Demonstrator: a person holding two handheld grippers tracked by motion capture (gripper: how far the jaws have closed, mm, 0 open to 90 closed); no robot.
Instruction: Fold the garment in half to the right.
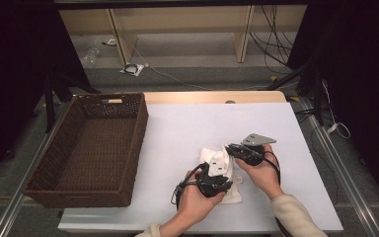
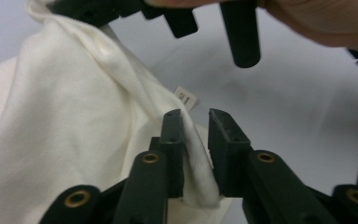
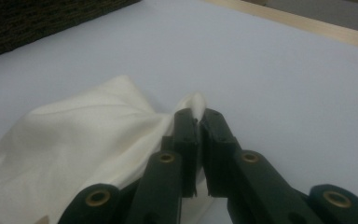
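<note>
A white cloth [image 1: 208, 156] lies crumpled on the white table [image 1: 187, 123], near the front, between the person's two hands. My right gripper [image 3: 198, 113] is shut on a corner of the cloth [image 3: 88, 135], and a tuft pokes out past its tips. In the high view the right gripper [image 1: 229, 147] holds that corner slightly raised. My left gripper [image 2: 196, 115] is open, with a fold of the cloth [image 2: 74, 116] lying between its jaws against the left one. A small label [image 2: 185, 98] shows on the cloth's edge. From above, the left gripper [image 1: 221, 167] sits over the cloth.
A brown wicker basket [image 1: 139, 140] with nothing in it stands on the table's left side. A wooden strip [image 1: 212, 97] runs along the far edge. Beyond it are shelving legs and cables on the floor [image 1: 177, 54].
</note>
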